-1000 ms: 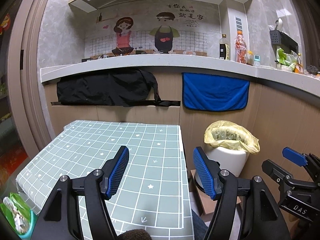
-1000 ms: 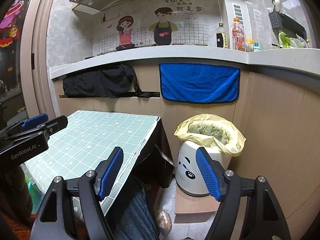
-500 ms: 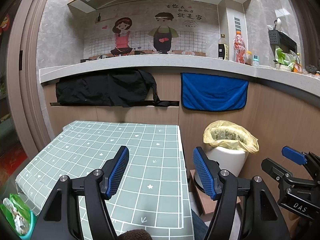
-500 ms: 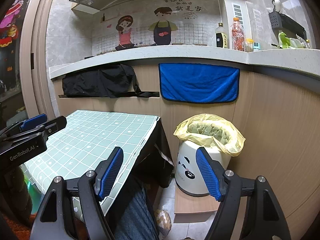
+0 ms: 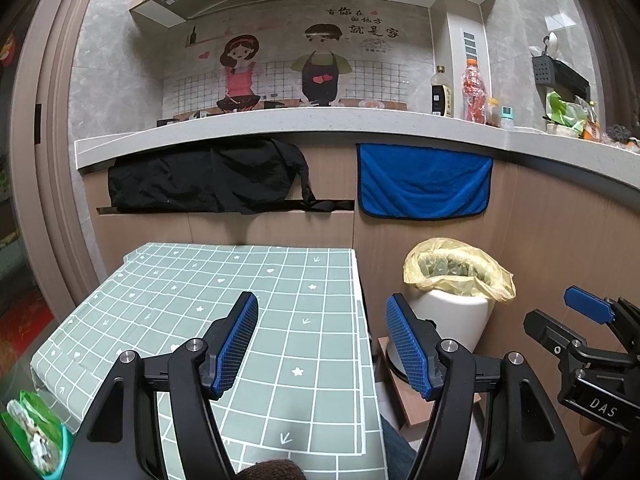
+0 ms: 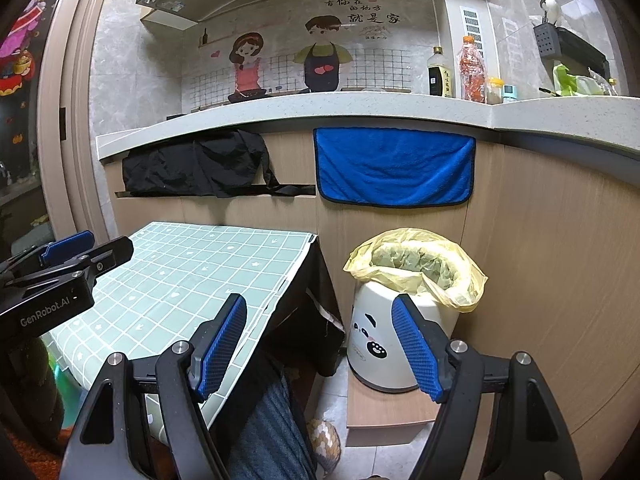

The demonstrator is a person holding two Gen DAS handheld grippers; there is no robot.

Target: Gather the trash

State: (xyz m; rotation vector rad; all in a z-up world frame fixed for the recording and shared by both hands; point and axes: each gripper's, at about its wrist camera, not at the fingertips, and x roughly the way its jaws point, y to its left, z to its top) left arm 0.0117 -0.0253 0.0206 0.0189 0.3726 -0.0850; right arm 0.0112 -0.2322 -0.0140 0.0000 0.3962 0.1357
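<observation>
A white bin (image 5: 452,316) (image 6: 384,344) with a panda face and a yellow liner stands on a low wooden stand to the right of the table. My left gripper (image 5: 322,312) hovers open over the green checked tablecloth (image 5: 224,304) (image 6: 176,272), with nothing between its blue pads. My right gripper (image 6: 320,316) is open too, held in the gap between the table's edge and the bin, its right finger in front of the bin. Each gripper shows at the edge of the other's view. No loose trash shows on the cloth.
A counter (image 5: 280,124) with bottles runs behind; a black cloth (image 5: 208,180) and a blue towel (image 5: 424,184) hang under it. A green packet (image 5: 36,436) sits at the lower left. The person's trouser leg (image 6: 272,424) is under the table, and a wood panel wall (image 6: 560,280) closes the right side.
</observation>
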